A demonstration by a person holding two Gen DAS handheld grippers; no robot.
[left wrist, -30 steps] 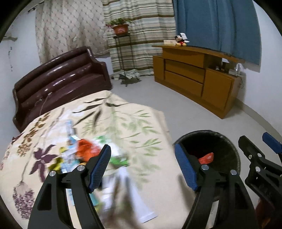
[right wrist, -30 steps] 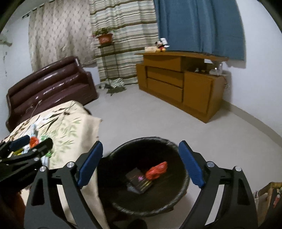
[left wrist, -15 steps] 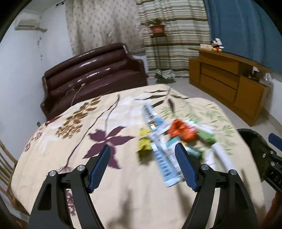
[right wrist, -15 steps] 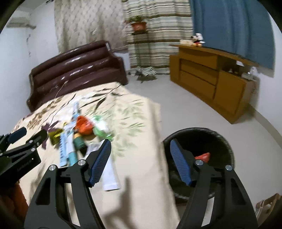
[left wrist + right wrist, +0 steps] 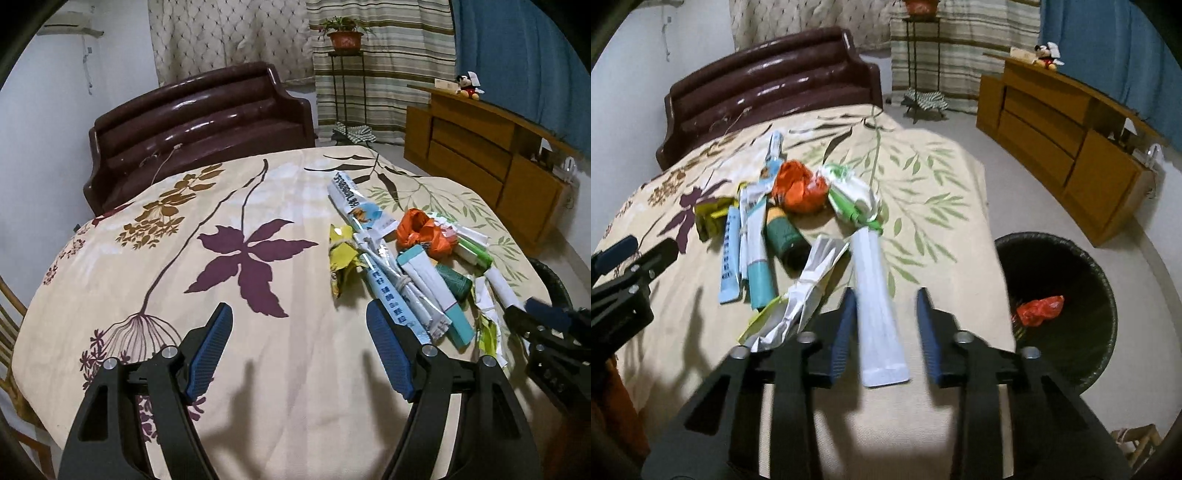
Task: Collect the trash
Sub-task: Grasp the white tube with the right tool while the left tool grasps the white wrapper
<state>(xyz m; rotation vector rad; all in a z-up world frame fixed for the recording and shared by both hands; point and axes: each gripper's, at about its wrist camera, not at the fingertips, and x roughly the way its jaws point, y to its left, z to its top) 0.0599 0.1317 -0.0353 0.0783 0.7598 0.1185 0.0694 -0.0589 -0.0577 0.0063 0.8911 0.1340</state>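
A pile of trash lies on the floral tablecloth (image 5: pixel 184 258): an orange crumpled bag (image 5: pixel 417 230) (image 5: pixel 799 186), a yellow wrapper (image 5: pixel 343 254), blue-white sachets (image 5: pixel 391 295), a dark green bottle (image 5: pixel 785 236), crumpled white paper (image 5: pixel 809 288) and a white tube (image 5: pixel 877 310). My left gripper (image 5: pixel 299 350) is open and empty above bare cloth, left of the pile. My right gripper (image 5: pixel 886 328) is open with its fingers on either side of the white tube, not touching it. A black trash bin (image 5: pixel 1060 302) stands on the floor to the right, with a red wrapper (image 5: pixel 1039 310) inside.
A dark brown sofa (image 5: pixel 199 125) stands behind the table. A wooden sideboard (image 5: pixel 491 158) with a Mickey toy (image 5: pixel 467 85) lines the right wall. A plant stand (image 5: pixel 345 77) is by the curtains. A wooden chair edge (image 5: pixel 9 317) shows at the left.
Both grippers swung left from over the bin to over the table. The right gripper narrowed and came down around the white tube. The left gripper moved over bare cloth.
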